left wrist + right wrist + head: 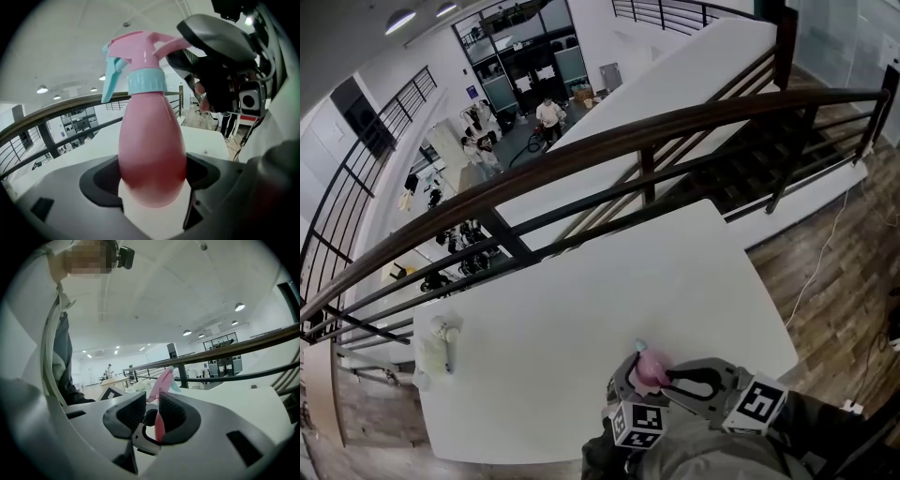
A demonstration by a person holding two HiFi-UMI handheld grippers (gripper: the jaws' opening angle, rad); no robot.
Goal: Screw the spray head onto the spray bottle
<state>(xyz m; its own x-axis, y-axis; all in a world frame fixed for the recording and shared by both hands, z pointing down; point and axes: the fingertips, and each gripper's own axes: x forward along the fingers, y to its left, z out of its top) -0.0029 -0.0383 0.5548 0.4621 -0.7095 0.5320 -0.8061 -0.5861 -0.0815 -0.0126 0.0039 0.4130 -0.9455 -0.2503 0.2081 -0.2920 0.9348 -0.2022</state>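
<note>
Your left gripper (151,179) is clamped round the belly of the pink spray bottle (151,140), holding it upright over the near edge of the white table (581,309). Your right gripper (151,416), jaws nearly together, pinches the spray head (140,49) seated on the bottle's neck by its pale blue collar (146,80). You cannot tell what the bottle contains.

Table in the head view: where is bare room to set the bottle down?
The table is bare across its middle and right, from the railing side down to the near edge. It is crowded only at the near edge around the bottle, and at the left edge beside a white object.
</note>
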